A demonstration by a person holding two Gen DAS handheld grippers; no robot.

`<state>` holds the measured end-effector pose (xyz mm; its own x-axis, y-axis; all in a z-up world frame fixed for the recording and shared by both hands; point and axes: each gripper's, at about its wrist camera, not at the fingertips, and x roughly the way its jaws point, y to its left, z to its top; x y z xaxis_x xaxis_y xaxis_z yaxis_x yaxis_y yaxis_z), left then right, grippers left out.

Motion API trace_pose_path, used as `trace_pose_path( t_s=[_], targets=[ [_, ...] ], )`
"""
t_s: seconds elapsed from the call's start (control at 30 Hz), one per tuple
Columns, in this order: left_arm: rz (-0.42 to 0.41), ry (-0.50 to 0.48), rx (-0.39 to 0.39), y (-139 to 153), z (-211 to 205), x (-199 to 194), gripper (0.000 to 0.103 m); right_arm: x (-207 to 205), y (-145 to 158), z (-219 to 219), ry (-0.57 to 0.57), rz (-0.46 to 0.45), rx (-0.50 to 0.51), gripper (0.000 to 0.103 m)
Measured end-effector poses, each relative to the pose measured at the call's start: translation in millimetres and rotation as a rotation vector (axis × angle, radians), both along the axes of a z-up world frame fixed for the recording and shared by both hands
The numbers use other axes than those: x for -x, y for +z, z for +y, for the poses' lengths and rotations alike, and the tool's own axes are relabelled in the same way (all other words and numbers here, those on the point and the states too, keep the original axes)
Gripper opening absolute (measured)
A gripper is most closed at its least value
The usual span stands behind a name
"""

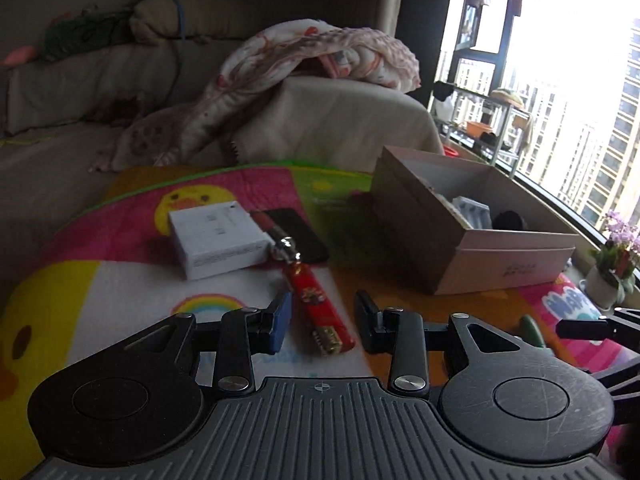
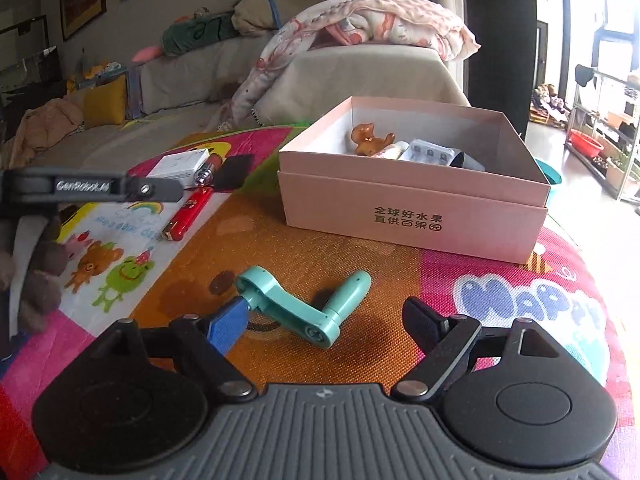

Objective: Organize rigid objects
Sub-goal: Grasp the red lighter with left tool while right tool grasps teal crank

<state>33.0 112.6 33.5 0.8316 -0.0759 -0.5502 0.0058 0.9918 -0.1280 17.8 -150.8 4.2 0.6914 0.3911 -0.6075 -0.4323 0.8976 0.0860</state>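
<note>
- My left gripper [image 1: 322, 314] is low over the mat [image 1: 132, 280], jaws partly apart, with the red lighter [image 1: 320, 312] lying flat in the gap between them. Pads aren't pressing on it, there's daylight on both sides.
- The lighter points away from me toward the middle of the mat. At its far tip sit a little silver-capped tube [image 1: 276, 236], a dark phone [image 1: 300, 236] and a white box [image 1: 216, 240], all bunched together.
- My right gripper [image 2: 326, 316] is way wider, and nothing is clamped. The teal crank [image 2: 304, 304] lies on the orange patch of the mat between the fingers; the blue pad [image 2: 226, 326] is right up against its round end. Can't tell if it's actually touching.
- The pink box [image 2: 416, 208] sits open toward the mat's far right corner, just beyond the crank. Inside I can see a brown figurine [image 2: 370, 138], a blister pack [image 2: 430, 154] and something dark next to that.
- From the right camera, the other gripper's arm pokes in at the left edge, over the lighter end of the mat.
- Sofa [image 2: 360, 76] with a rumpled blanket [image 2: 376, 20] past the mat's far edge.
</note>
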Motion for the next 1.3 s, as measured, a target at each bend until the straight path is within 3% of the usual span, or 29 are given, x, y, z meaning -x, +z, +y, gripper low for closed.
trace_pose_path(
  t_s=[0.23, 0.37, 0.47, 0.53, 0.63, 0.77, 1.07, 1.2, 1.3],
  targets=[
    [0.05, 0.056, 0.05, -1, 0, -24, 0.038, -2, 0, -10, -0.076, -0.001, -0.019, 0.085],
    [0.108, 0.088, 0.008, -13, -10, -46, 0.038, -3, -1, -11, -0.077, 0.008, -0.026, 0.085],
    [0.085, 0.094, -0.059, -21, -16, -50, 0.038, -7, -2, -12, -0.076, 0.032, -0.039, 0.086],
    [0.073, 0.09, -0.082, -23, -17, -49, 0.037, -9, -3, -14, -0.075, 0.04, -0.057, 0.087],
    [0.07, 0.055, -0.059, -22, -16, -42, 0.026, -10, -3, -16, -0.076, 0.044, -0.076, 0.087],
    [0.061, -0.014, -0.057, -22, -21, -23, 0.026, -9, -3, -17, -0.077, 0.044, -0.079, 0.087],
    [0.102, -0.15, 0.029, -22, -36, 26, 0.027, -11, -3, -16, -0.065, 0.052, -0.082, 0.091],
    [0.084, -0.14, 0.131, -26, -30, 33, 0.031, -13, -3, -16, -0.05, 0.064, -0.087, 0.094],
    [0.073, -0.149, 0.162, -27, -27, 36, 0.031, -17, -4, -17, -0.021, 0.086, -0.103, 0.101]
  ],
)
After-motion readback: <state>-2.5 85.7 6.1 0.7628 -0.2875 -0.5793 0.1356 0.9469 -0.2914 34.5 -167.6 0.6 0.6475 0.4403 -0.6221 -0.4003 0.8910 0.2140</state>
